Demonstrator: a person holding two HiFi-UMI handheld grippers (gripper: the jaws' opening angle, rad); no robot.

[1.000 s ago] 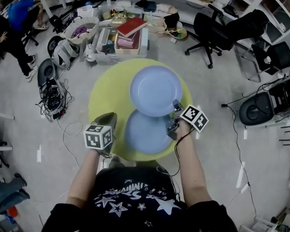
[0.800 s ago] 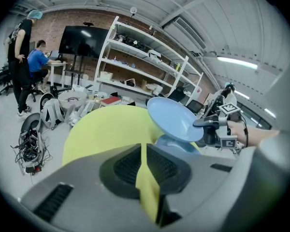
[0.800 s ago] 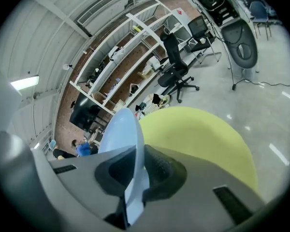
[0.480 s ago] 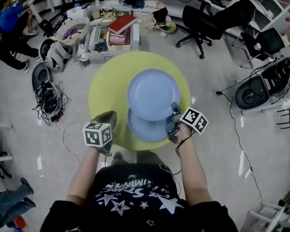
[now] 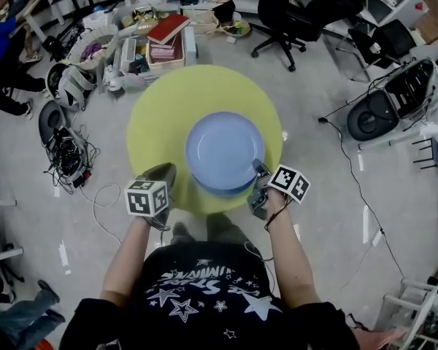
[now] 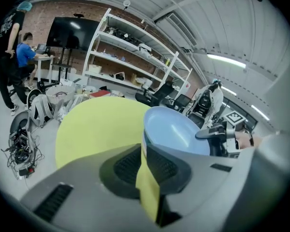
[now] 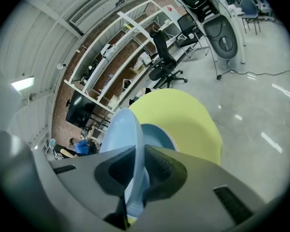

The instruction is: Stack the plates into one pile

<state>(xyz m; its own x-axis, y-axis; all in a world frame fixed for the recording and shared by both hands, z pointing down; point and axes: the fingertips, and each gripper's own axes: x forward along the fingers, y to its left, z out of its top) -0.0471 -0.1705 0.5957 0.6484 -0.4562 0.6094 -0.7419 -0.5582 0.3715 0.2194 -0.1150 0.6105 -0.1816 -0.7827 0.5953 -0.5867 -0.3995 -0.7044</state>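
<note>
At the left, a tangle of cables point(image 5: 69, 155) lies on the floor, well apart from the round yellow table point(image 5: 160, 115). The left gripper point(image 5: 163, 172) is clenched on the table's near edge, with the yellow rim pinched between its jaws. The table's far half and left side are bare, which leaves free room there.

Both plates sit toward the near edge. The upper plate point(image 5: 223, 148) is hollow side up and almost wholly covers the lower plate point(image 7: 159, 135), which lies flat on the table. Both are round, so neither has a long axis. The upper one may be slightly tilted, and whether it rests on the lower one is hard to judge.

The right gripper point(image 5: 259, 169) grasps the upper plate by its near right rim, its jaws pressed on either face. Farther right the floor is open, with an office chair point(image 5: 292, 13) beyond.
</note>
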